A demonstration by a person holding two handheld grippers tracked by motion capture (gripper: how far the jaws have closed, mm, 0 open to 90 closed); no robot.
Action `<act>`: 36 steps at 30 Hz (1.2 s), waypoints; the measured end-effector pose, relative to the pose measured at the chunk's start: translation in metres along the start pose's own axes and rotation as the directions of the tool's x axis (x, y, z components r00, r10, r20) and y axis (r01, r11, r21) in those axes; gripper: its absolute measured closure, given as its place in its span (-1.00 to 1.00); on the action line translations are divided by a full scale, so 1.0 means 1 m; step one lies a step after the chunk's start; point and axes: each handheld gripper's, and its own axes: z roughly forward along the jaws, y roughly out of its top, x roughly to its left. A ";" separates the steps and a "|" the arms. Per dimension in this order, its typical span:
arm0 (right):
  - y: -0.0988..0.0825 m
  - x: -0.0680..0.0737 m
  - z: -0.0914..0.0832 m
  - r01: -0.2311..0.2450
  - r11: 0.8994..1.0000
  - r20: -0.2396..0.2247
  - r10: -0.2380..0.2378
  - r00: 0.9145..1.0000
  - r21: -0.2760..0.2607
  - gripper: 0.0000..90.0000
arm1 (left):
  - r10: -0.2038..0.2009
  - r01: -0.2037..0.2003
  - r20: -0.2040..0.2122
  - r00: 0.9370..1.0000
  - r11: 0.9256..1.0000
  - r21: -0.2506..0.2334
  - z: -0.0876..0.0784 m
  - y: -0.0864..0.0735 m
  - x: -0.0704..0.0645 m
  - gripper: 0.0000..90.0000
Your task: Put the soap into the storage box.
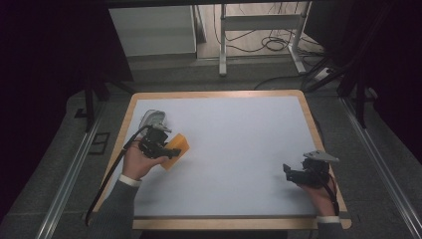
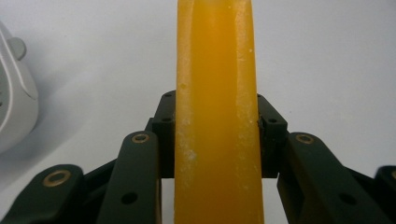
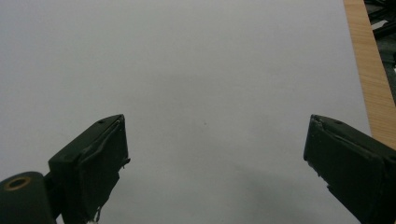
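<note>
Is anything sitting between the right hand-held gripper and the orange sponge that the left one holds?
Nothing visible. The left hand-held gripper is shut on the sponge at the table's left side; the right hand-held gripper, jaws open, rests near the right edge. Bare white surface lies between them. The white device sits behind the sponge, off that line.

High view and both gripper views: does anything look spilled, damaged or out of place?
Nothing stands out. The left gripper is shut on an orange sponge, gripped squarely. A white object lies beside it on the table. The right gripper is open over bare table.
</note>
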 end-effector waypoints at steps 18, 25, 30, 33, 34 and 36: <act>-0.001 -0.001 0.000 0.001 1.000 0.006 -0.001 1.000 -0.002 -0.86 | -0.012 0.012 -0.019 1.000 1.000 -0.016 -0.005 0.011 0.011 0.35; -0.001 -0.002 0.001 0.002 1.000 0.011 -0.002 1.000 0.003 -0.86 | -0.025 0.024 -0.027 0.999 1.000 -0.013 -0.006 0.013 0.017 0.35; -0.001 -0.002 0.001 0.000 1.000 0.013 0.000 1.000 0.006 -0.86 | -0.023 0.023 -0.037 0.999 1.000 -0.008 -0.007 0.016 0.021 0.35; -0.001 -0.002 0.001 0.000 1.000 0.013 0.000 1.000 0.006 -0.86 | -0.032 0.031 -0.036 0.999 0.999 -0.014 -0.008 0.017 0.023 0.35; -0.001 -0.002 0.001 0.000 1.000 0.012 0.000 1.000 0.006 -0.86 | -0.027 0.027 -0.044 0.999 1.000 -0.012 -0.008 0.018 0.025 0.35; -0.001 -0.002 0.001 -0.002 1.000 0.012 0.002 1.000 0.005 -0.86 | -0.031 0.031 -0.049 0.998 0.999 -0.009 -0.008 0.020 0.026 0.35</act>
